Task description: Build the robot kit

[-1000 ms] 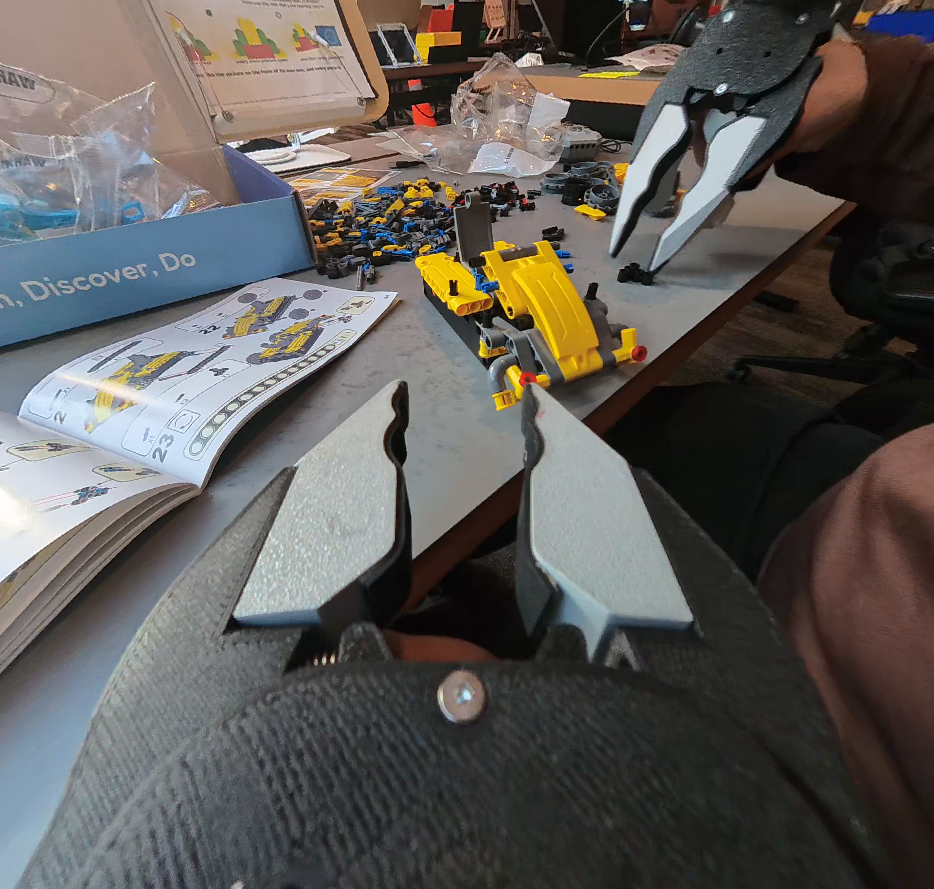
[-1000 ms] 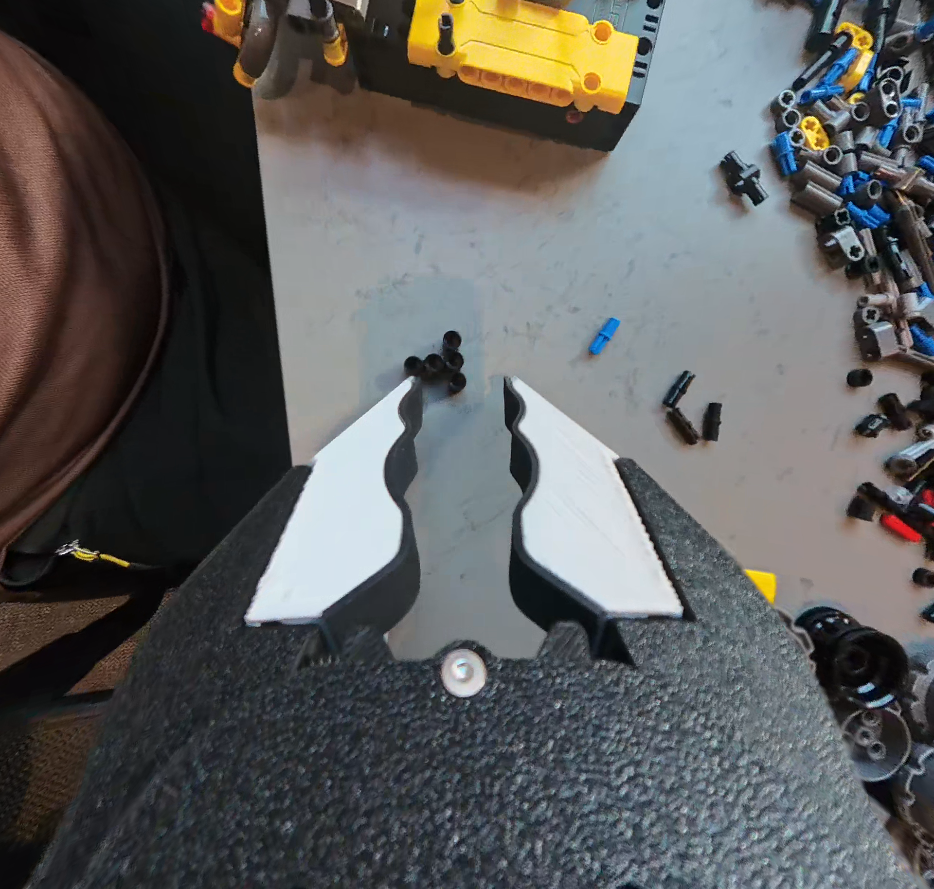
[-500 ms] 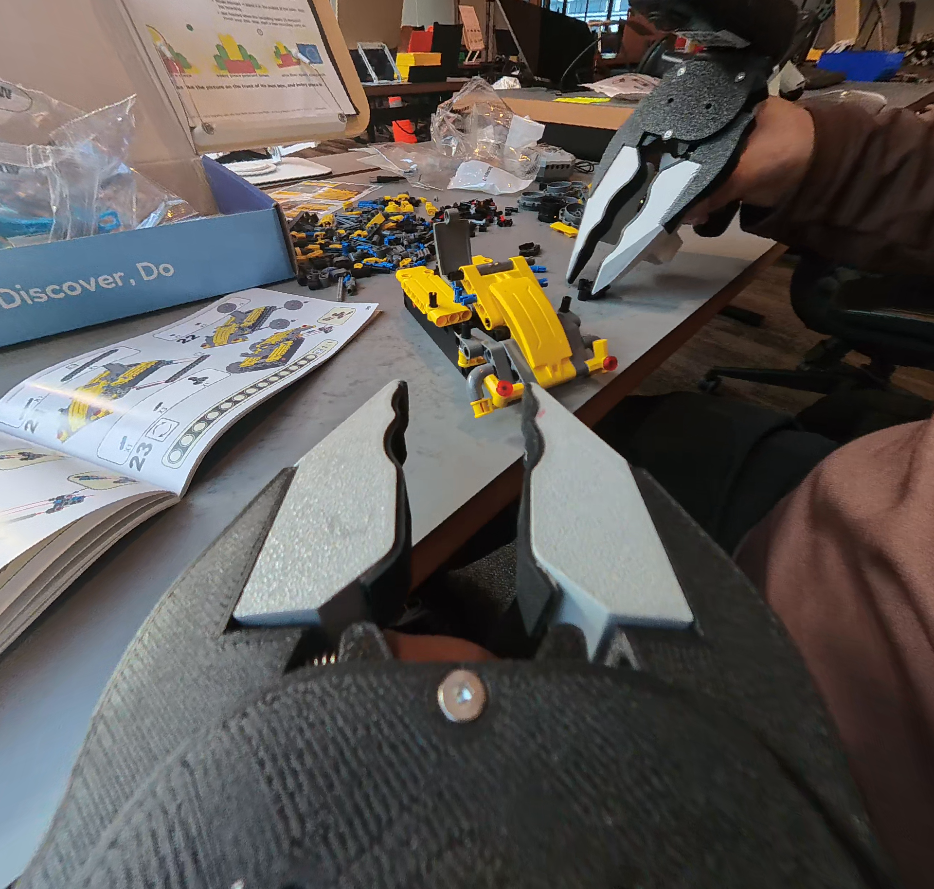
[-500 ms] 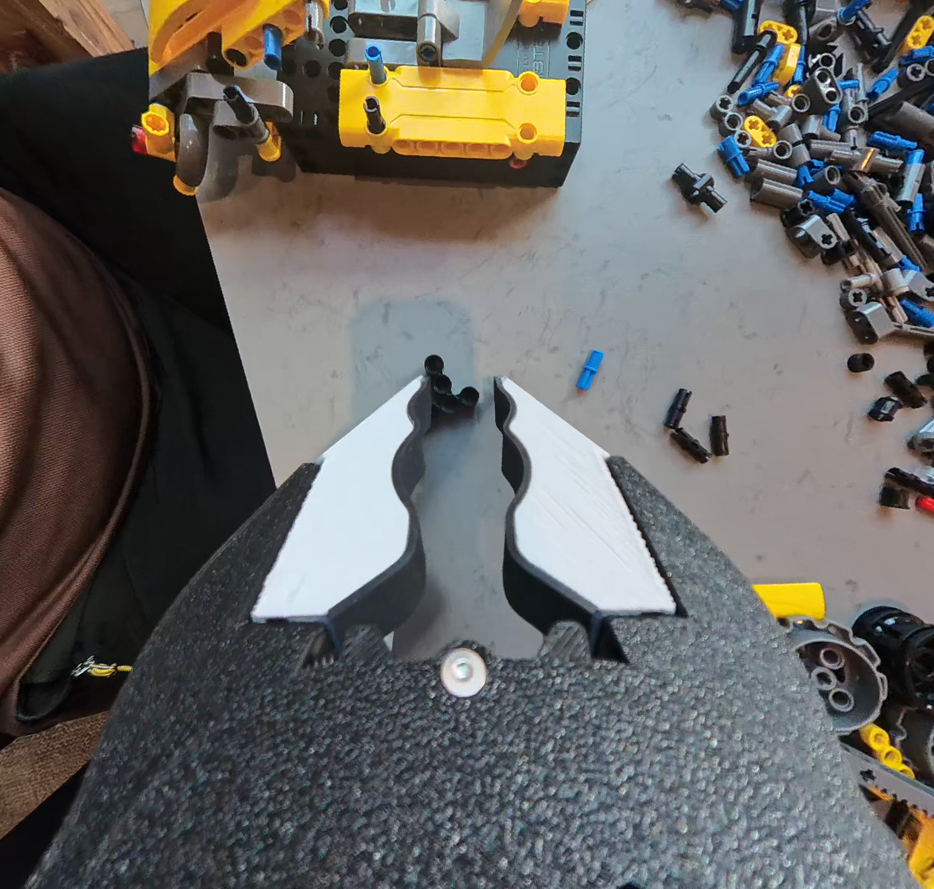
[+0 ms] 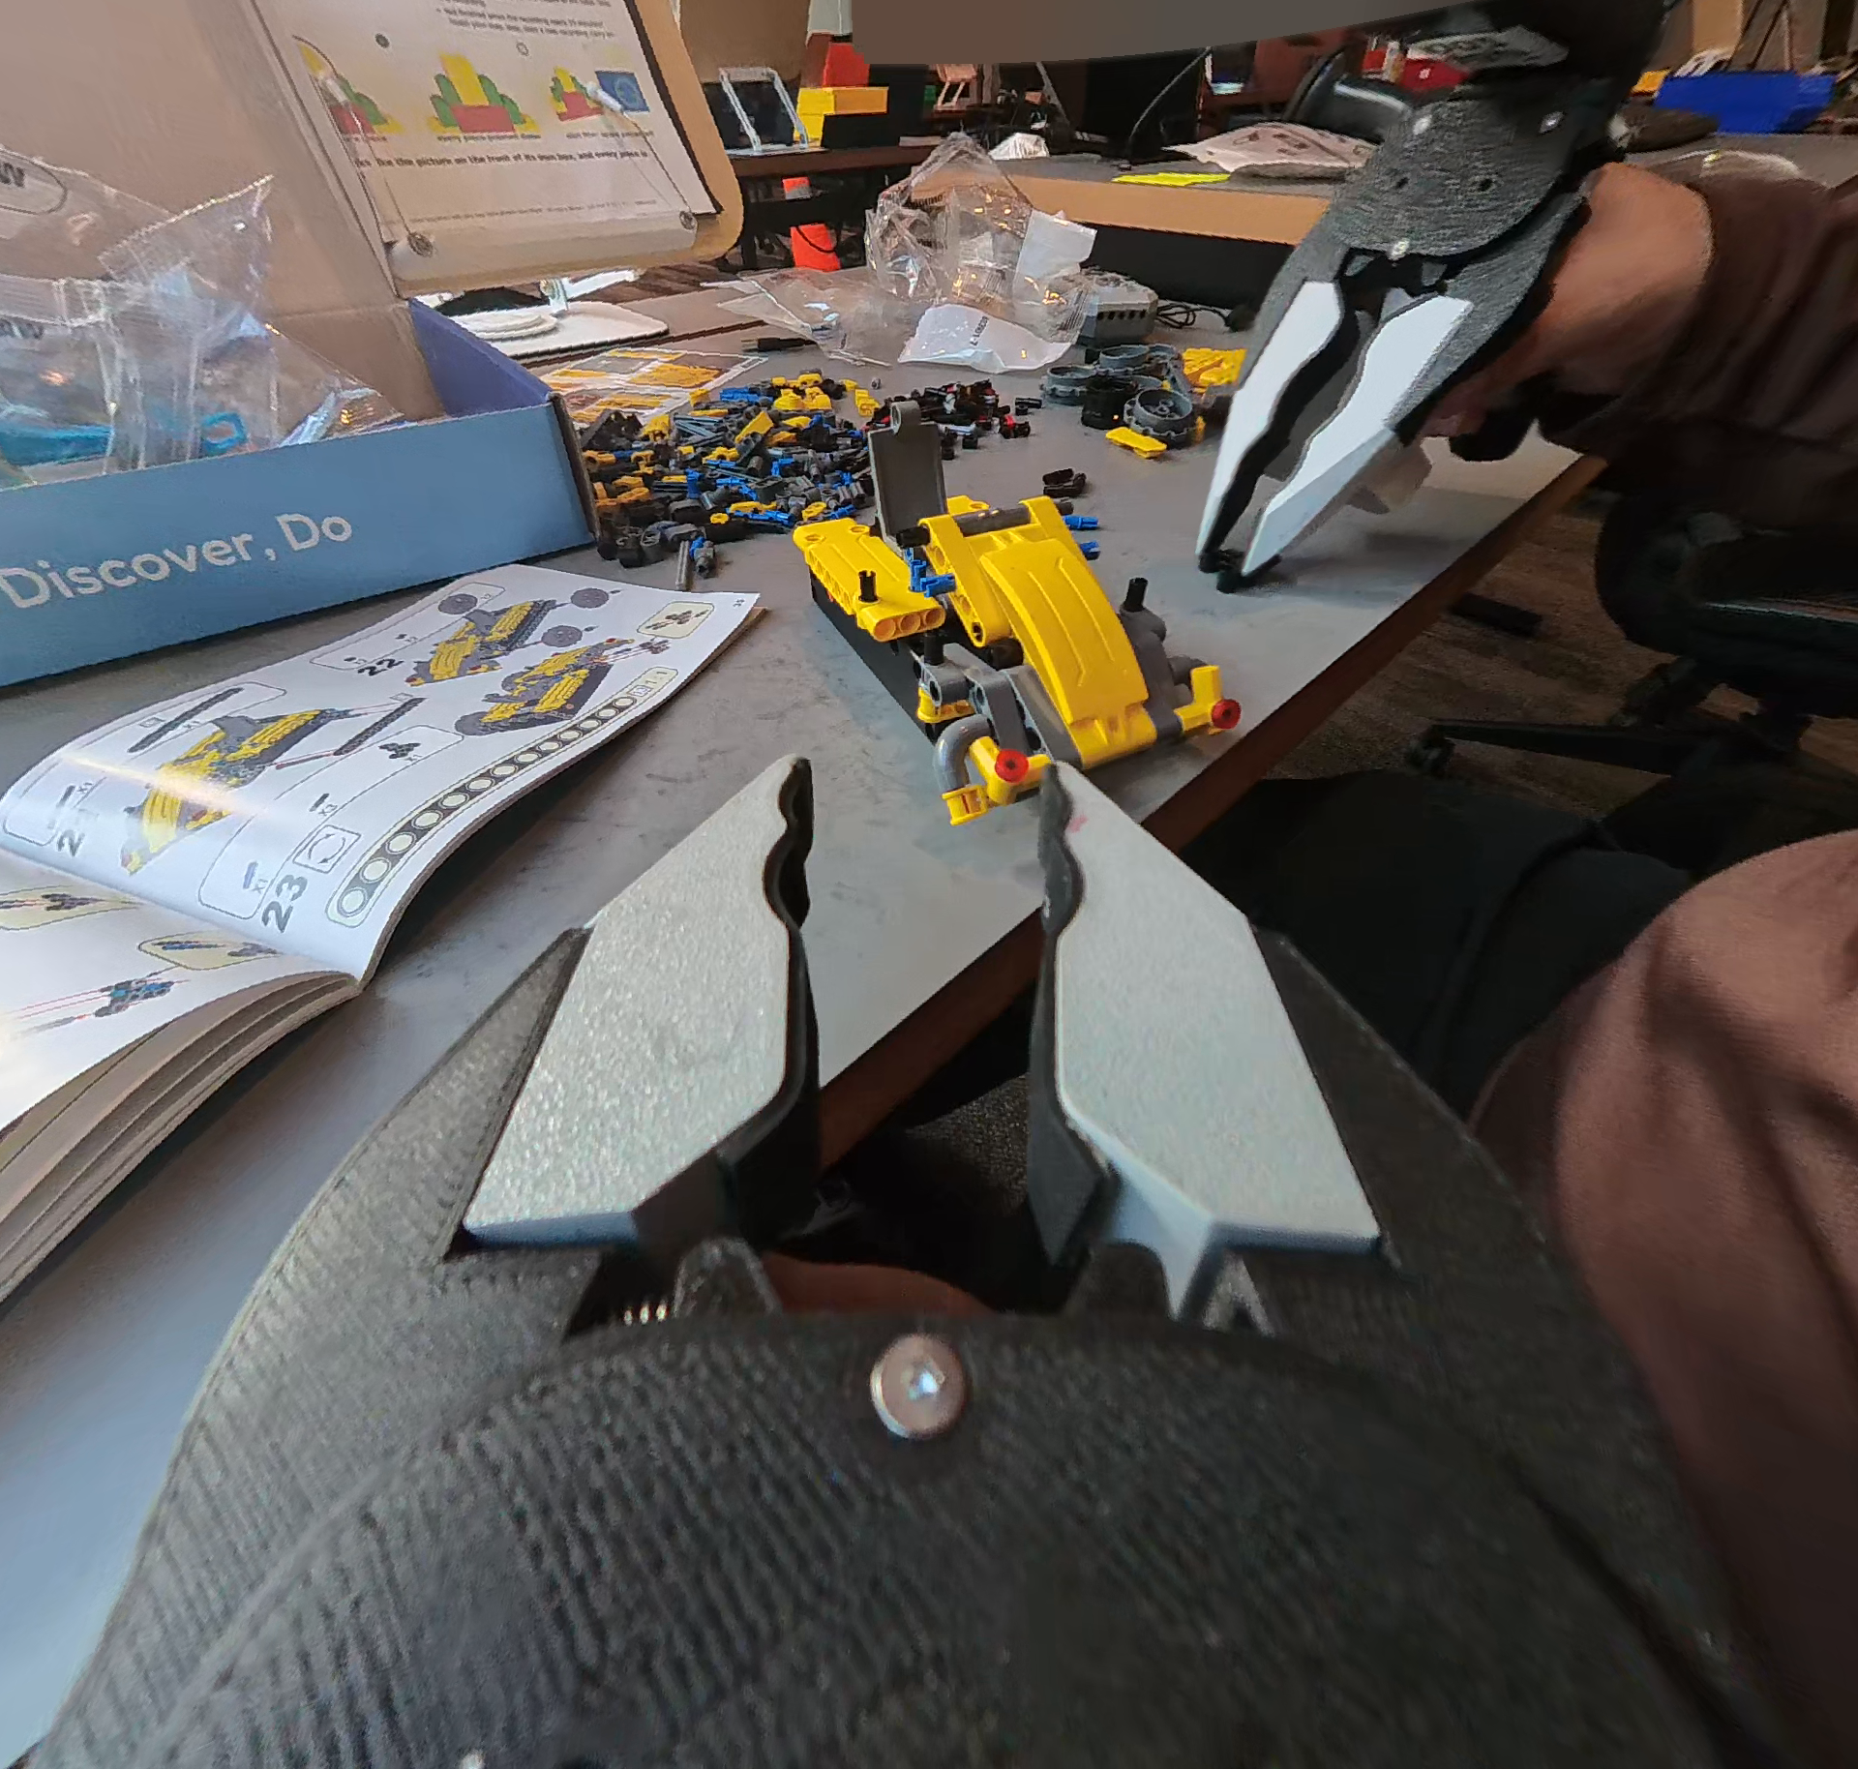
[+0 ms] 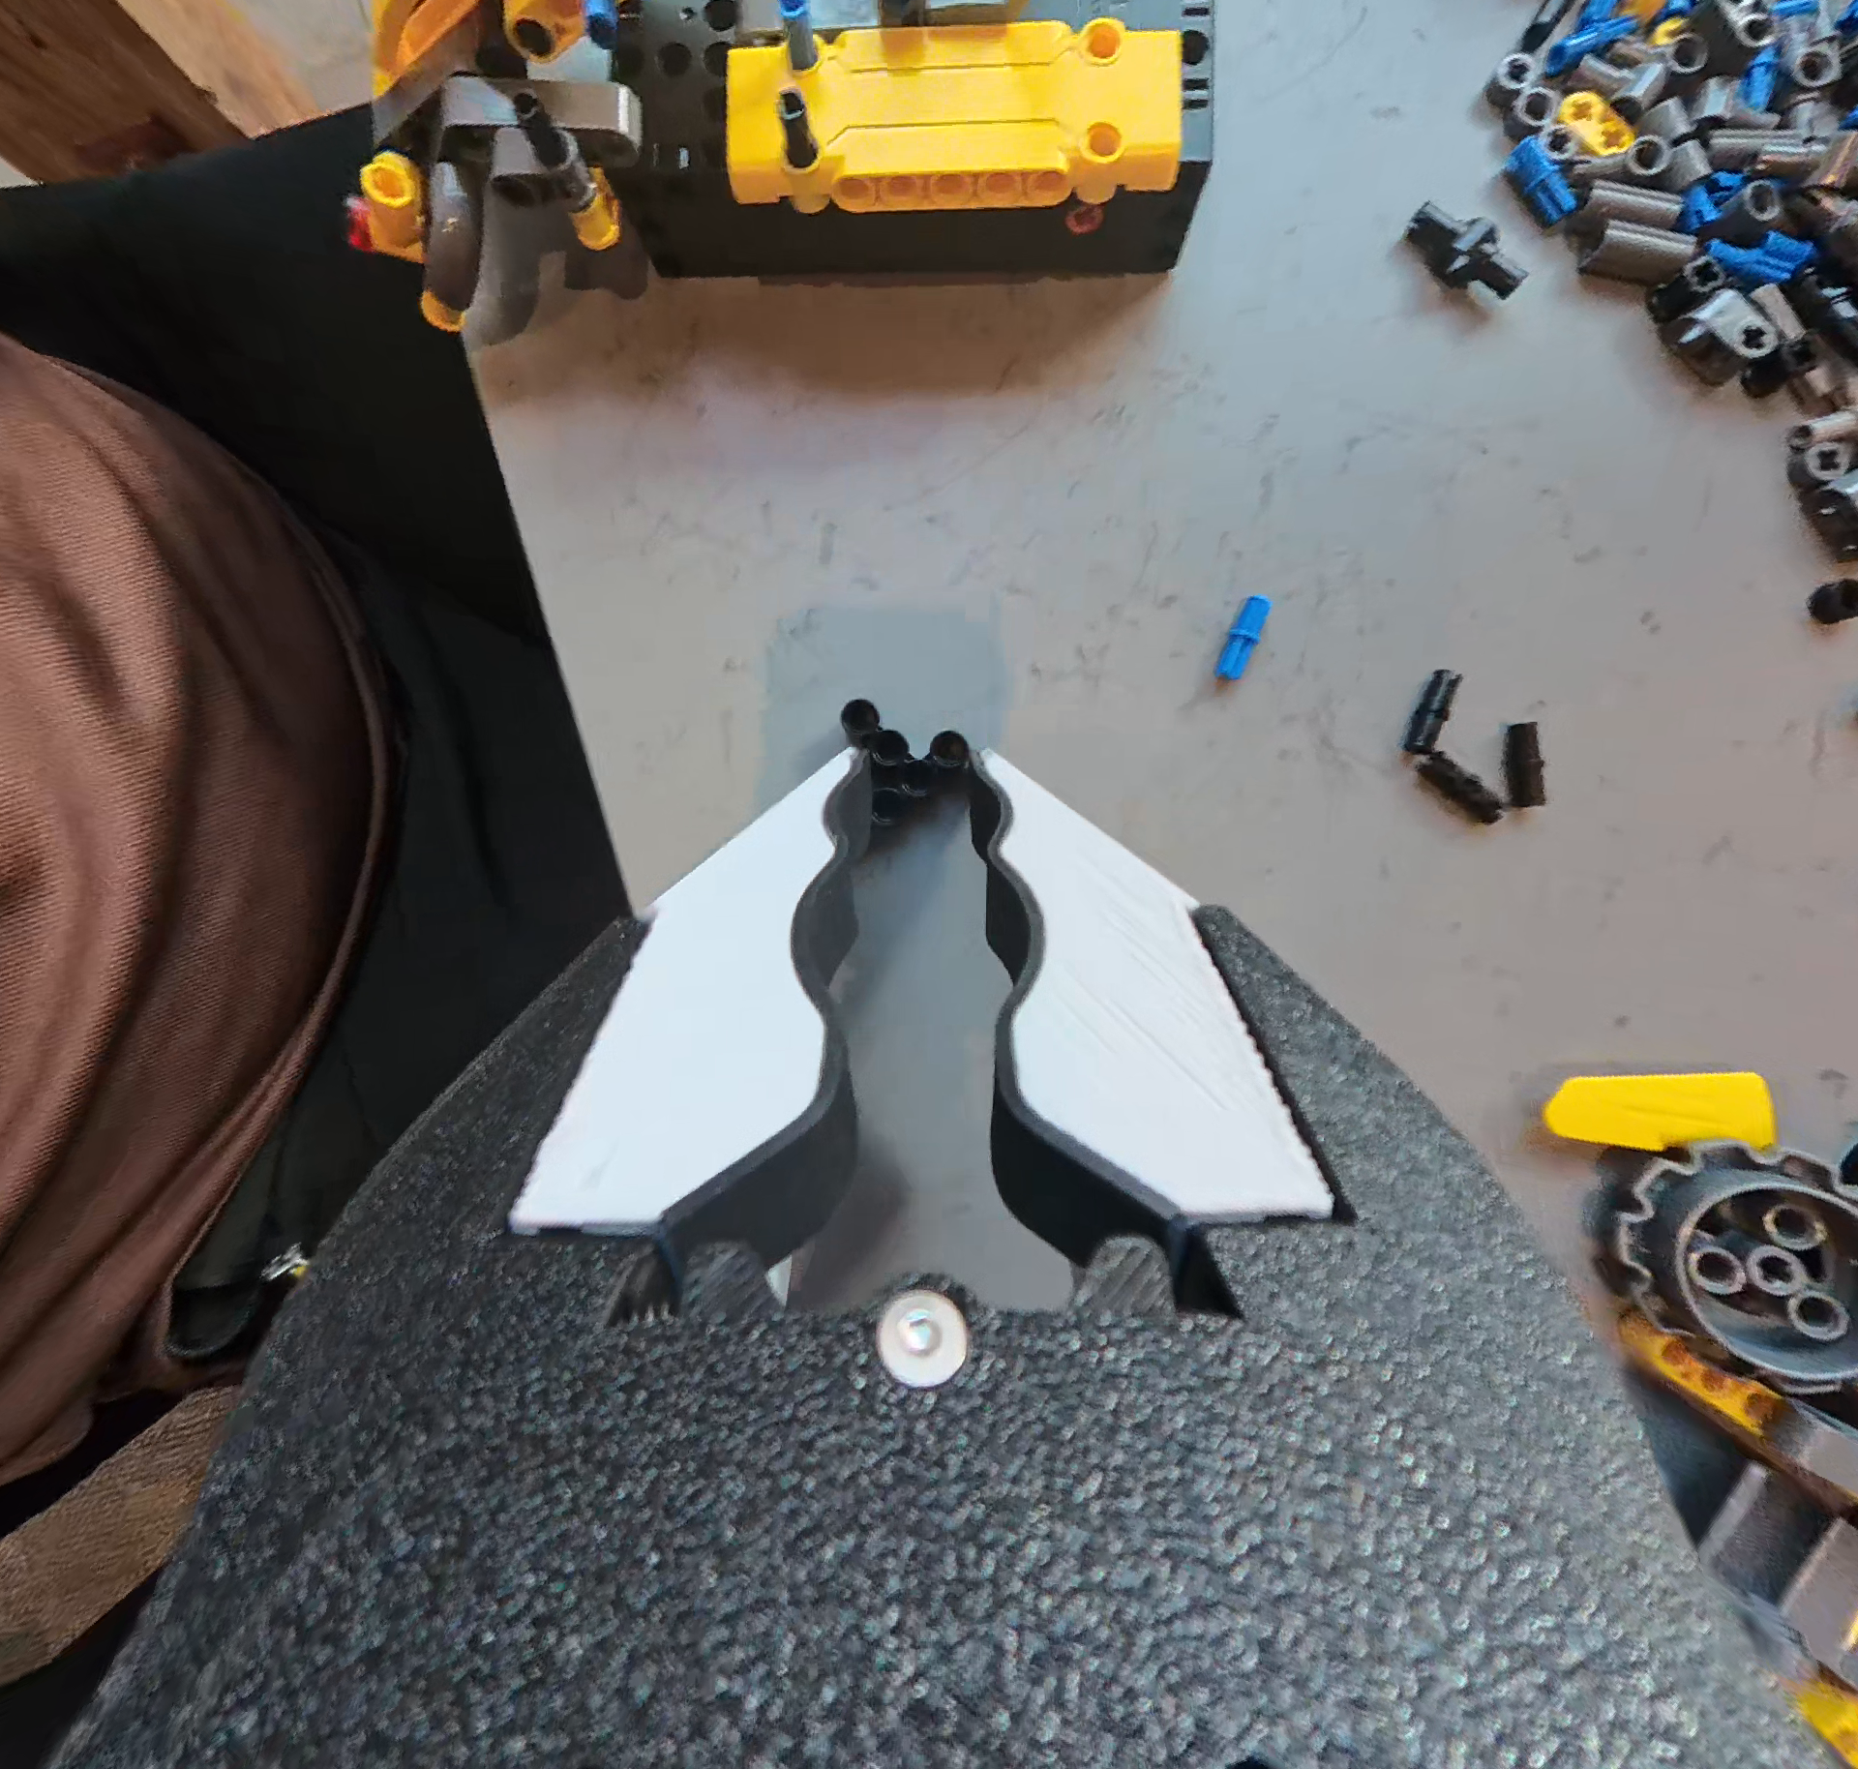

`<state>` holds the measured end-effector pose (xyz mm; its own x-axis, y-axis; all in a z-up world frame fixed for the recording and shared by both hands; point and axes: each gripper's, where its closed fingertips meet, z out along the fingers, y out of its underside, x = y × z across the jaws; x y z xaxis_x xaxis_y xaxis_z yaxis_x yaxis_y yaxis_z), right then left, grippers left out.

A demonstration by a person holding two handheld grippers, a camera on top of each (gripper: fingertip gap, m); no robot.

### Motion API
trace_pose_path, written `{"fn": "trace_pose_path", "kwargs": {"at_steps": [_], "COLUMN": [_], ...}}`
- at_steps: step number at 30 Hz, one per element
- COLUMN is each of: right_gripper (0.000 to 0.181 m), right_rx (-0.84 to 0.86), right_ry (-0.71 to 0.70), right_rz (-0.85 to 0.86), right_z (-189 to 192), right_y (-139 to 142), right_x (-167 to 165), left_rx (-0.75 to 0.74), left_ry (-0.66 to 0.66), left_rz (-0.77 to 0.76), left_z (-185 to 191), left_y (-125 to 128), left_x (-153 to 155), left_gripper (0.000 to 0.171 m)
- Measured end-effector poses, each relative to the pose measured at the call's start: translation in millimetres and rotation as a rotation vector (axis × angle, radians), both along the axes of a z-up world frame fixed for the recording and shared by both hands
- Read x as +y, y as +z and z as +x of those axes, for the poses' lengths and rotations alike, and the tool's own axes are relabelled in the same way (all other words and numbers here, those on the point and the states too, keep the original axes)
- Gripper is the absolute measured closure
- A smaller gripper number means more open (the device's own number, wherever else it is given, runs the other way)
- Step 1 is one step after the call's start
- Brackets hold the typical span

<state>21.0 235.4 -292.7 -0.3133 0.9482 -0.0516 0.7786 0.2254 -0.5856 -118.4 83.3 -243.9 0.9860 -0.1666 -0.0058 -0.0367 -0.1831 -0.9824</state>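
Note:
My right gripper (image 6: 920, 761) points down at the grey table (image 6: 1106, 474) and its jaws are closed on a small black connector piece (image 6: 902, 764) near the table's front edge. Part of the piece sticks out beyond the fingertips. The same gripper (image 5: 1232, 565) and piece (image 5: 1229, 579) show at the right of the left wrist view. A half-built yellow and black brick vehicle (image 5: 1046, 635) stands just beyond, also in the right wrist view (image 6: 945, 112). My left gripper (image 5: 920, 796) is open and empty over the table's front edge, short of the vehicle.
An open instruction booklet (image 5: 302, 776) and a blue box (image 5: 282, 524) lie at the left. A pile of loose small parts (image 5: 724, 474) lies behind the vehicle. A blue pin (image 6: 1242, 637), black pins (image 6: 1468, 756), a yellow piece (image 6: 1659, 1123) and a grey wheel (image 6: 1749, 1258) lie to the right. My right fingertips sit around 20 cm from my left ones.
My right gripper came down onto the black connector piece and its jaws narrowed around it. My left gripper stayed open and shifted only slightly.

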Motion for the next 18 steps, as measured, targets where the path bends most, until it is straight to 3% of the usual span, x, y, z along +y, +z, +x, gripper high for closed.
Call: {"fn": "trace_pose_path", "kwargs": {"at_steps": [11,18], "right_gripper": [0.162,0.166], "right_rx": [-0.024,-0.032], "right_ry": [-0.039,-0.026], "right_rz": [0.004,-0.037], "right_z": [18,24], "right_y": [2,0], "right_x": [10,0], "left_rx": [0.003,0.006], "left_ry": [0.007,-0.008], "left_rz": [-0.006,-0.009], "left_z": [-2,2], "left_y": [-1,-2], "left_x": [1,2], "left_gripper": [0.129,0.129]}}
